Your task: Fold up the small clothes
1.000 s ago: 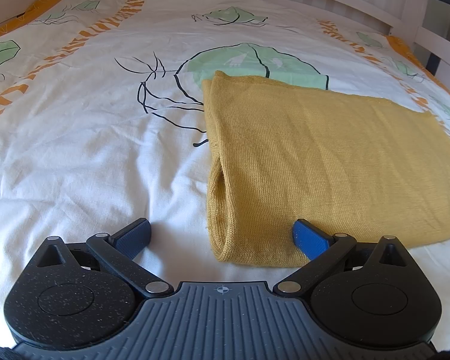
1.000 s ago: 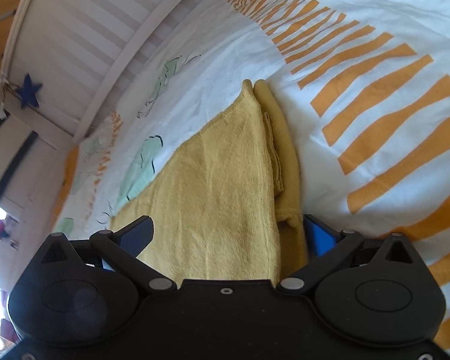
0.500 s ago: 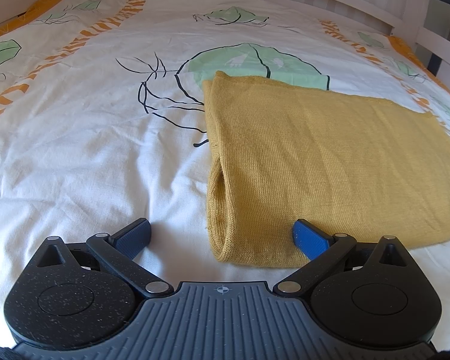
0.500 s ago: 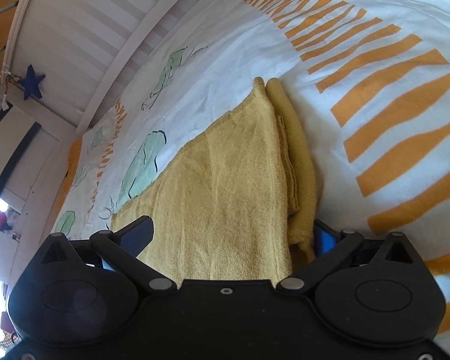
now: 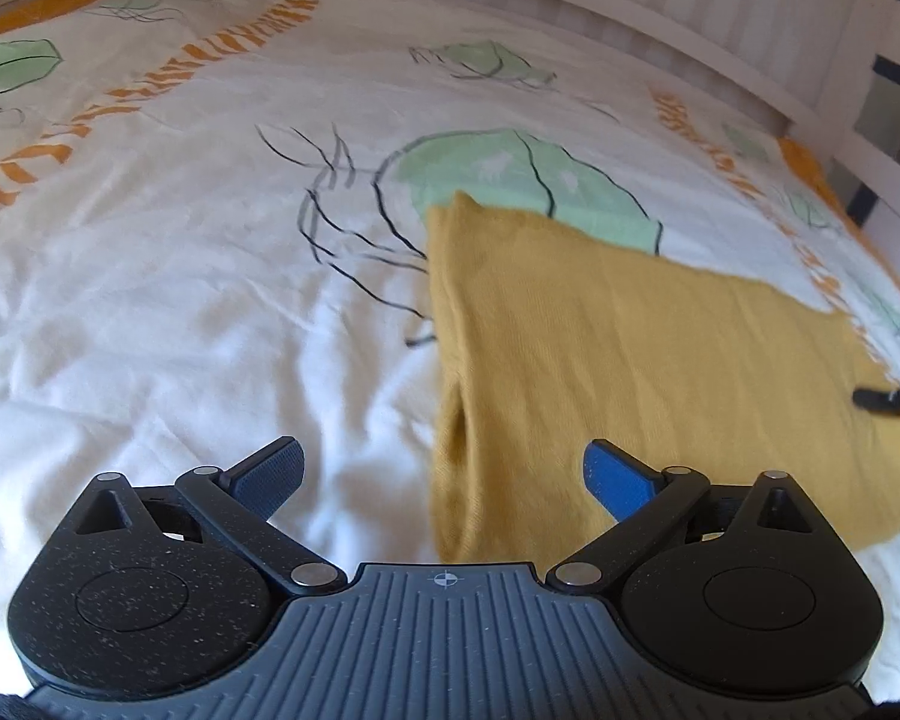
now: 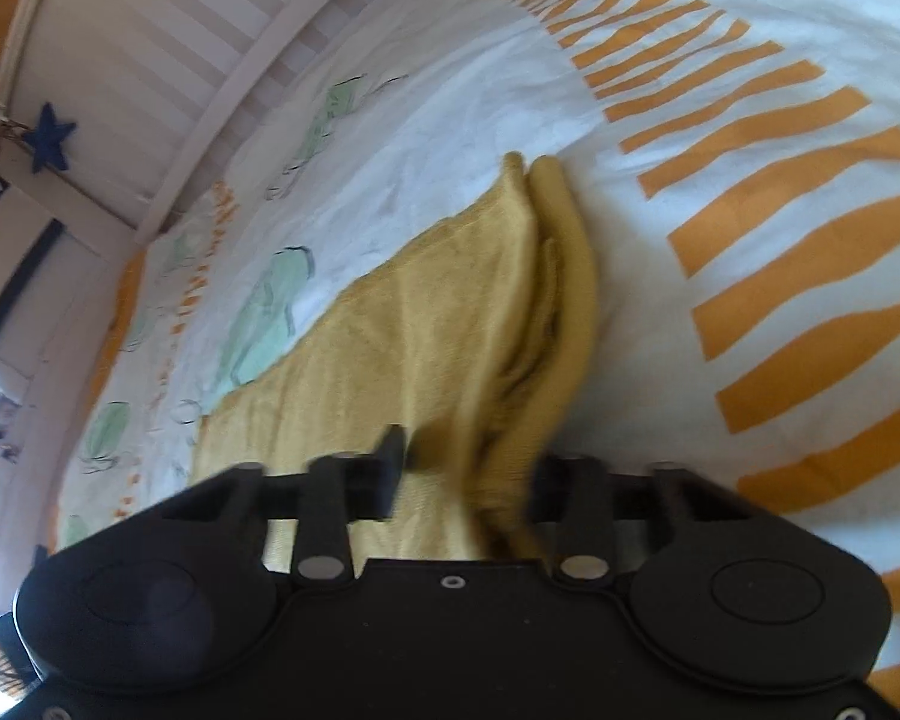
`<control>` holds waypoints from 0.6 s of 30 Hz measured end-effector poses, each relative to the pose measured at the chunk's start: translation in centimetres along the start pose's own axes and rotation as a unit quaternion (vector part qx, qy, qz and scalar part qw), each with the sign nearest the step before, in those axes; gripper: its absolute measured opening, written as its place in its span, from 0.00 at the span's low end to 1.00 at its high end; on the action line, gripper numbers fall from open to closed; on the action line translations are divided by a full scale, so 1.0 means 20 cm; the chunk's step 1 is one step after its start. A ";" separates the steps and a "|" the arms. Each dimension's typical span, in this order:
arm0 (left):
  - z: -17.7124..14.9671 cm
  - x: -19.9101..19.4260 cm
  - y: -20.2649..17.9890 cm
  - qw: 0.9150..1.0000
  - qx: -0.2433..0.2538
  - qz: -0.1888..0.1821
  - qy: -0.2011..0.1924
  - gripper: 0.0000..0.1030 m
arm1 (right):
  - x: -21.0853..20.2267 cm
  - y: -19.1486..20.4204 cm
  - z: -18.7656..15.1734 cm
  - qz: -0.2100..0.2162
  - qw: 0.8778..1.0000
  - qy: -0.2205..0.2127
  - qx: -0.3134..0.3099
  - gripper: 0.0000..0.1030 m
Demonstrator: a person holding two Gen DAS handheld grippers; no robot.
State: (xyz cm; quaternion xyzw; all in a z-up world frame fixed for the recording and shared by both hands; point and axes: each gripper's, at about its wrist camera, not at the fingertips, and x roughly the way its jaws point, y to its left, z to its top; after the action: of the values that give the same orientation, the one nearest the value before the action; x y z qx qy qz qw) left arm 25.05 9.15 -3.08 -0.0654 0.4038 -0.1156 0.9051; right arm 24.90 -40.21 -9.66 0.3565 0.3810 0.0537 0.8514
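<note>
— Mustard knit: the folded yellow garment (image 5: 660, 372) lies flat on the bed's printed duvet cover (image 5: 180, 300). Its rolled edge sits just ahead of the left hand-held gripper (image 5: 444, 471), between that gripper's two blue pads.

— What has changed in the last second?

— The right hand-held gripper (image 6: 462, 468). A second ago its fingers stood wide apart on either side of the garment's layered end. Now they are drawn in and clamped on that bunched edge (image 6: 510, 450), and the cloth puckers up between them. The picture there is smeared, so it is moving.

— And the left one?

— Fingers apart as before, holding nothing. Its view has tipped and drawn back a little, with the far headboard rail (image 5: 750, 18) now higher in sight. The tip of the right one shows at the far right edge (image 5: 894, 399), over the cloth.

— What does that mean for the fold?

— I judge the next fold is starting: the right end is gripped and ready to lift across. The left side has still to close on its edge, or the cloth may drag unevenly.
</note>
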 end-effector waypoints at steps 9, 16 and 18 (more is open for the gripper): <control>0.07 -0.05 0.06 1.000 -0.005 0.028 -0.001 0.98 | -0.05 0.40 0.04 -0.075 0.991 -0.006 -0.113 0.23; 0.10 -0.07 0.14 0.999 -0.024 0.026 0.002 0.98 | 0.06 0.83 0.00 -0.038 0.986 0.009 -0.159 0.22; 0.11 -0.08 0.16 0.999 -0.029 0.026 0.002 0.98 | 0.14 0.93 -0.03 -0.032 0.984 0.020 -0.174 0.22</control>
State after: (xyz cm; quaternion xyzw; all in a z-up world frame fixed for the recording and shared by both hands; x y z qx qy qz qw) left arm 26.16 12.63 -1.16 -0.0809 0.4102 -0.0802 0.9049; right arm 29.73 -25.02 0.45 0.1896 0.3944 0.0991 0.8937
